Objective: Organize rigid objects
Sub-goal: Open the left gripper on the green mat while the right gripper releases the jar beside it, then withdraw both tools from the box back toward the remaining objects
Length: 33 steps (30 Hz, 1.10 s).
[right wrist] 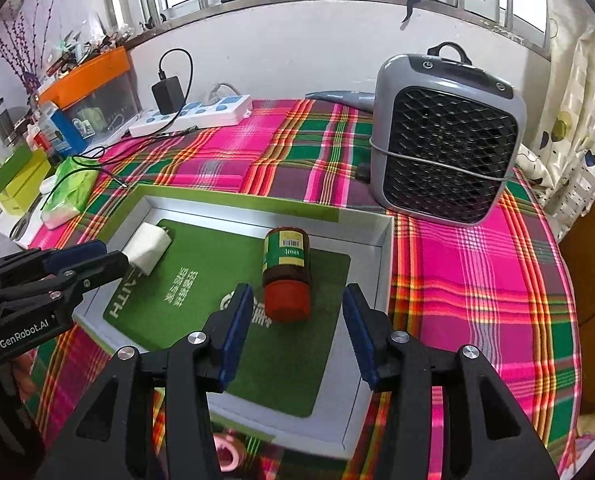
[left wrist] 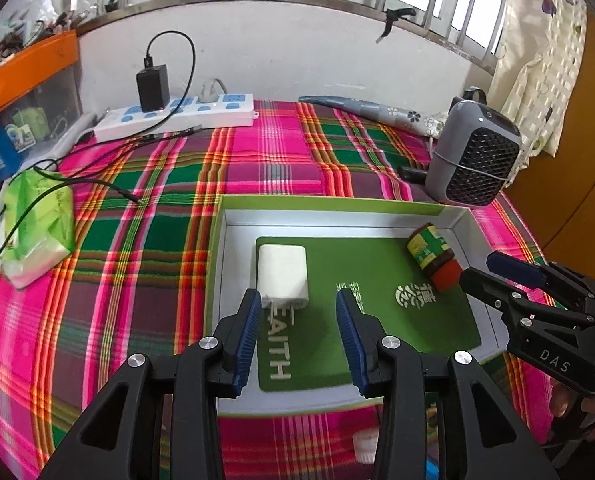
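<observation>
A shallow white box with a green rim (left wrist: 329, 204) (right wrist: 237, 200) lies on the plaid cloth, with a green mat (left wrist: 377, 280) inside. A white plug charger (left wrist: 283, 276) (right wrist: 147, 250) lies at the mat's left end. My left gripper (left wrist: 297, 300) (right wrist: 111, 254) hovers open over its prongs, pads clear of it. A brown bottle with a green label and red cap (right wrist: 287, 256) (left wrist: 429, 252) lies on its side at the box's right end. My right gripper (right wrist: 297, 292) (left wrist: 481, 270) stands open around the cap end, with gaps on both sides.
A grey mesh-front heater (left wrist: 473, 160) (right wrist: 445, 140) stands behind the box's right corner. A white power strip (left wrist: 177, 114) (right wrist: 189, 114) with a black adapter lies at the back. A green tissue pack (left wrist: 37, 224) (right wrist: 71, 192) and loose black cables lie left.
</observation>
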Tool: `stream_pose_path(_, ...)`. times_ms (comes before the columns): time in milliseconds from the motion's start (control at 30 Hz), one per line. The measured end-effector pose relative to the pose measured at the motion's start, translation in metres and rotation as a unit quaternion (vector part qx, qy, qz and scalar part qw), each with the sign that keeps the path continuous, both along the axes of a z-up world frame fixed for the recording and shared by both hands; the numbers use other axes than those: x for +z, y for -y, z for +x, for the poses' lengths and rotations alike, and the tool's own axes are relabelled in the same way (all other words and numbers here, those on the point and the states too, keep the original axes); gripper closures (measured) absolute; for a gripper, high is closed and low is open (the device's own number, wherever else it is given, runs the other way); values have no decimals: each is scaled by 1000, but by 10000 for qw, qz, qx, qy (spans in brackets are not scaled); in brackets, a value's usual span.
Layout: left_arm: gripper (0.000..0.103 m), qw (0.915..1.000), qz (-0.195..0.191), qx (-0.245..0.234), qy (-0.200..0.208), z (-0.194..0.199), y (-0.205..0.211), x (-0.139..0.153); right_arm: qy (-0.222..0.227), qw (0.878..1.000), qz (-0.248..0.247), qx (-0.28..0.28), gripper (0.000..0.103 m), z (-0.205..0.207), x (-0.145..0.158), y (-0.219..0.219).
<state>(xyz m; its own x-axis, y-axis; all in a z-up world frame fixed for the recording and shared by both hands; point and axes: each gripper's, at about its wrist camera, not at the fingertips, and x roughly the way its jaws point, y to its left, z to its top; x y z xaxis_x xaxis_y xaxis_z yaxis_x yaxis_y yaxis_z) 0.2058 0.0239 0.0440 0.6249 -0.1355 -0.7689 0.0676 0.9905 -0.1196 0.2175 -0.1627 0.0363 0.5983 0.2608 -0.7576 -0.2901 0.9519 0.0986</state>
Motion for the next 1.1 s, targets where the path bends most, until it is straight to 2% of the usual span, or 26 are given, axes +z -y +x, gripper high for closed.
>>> stream_pose_path(600, 65, 9997, -80, 63, 209, -67, -6, 12, 171, 9995, 234, -118, 55, -60, 9, 16)
stream_pose_path(1100, 65, 9991, -359, -29, 215, -126, -3, 1, 321, 9987, 375, -152, 55, -115, 6, 28)
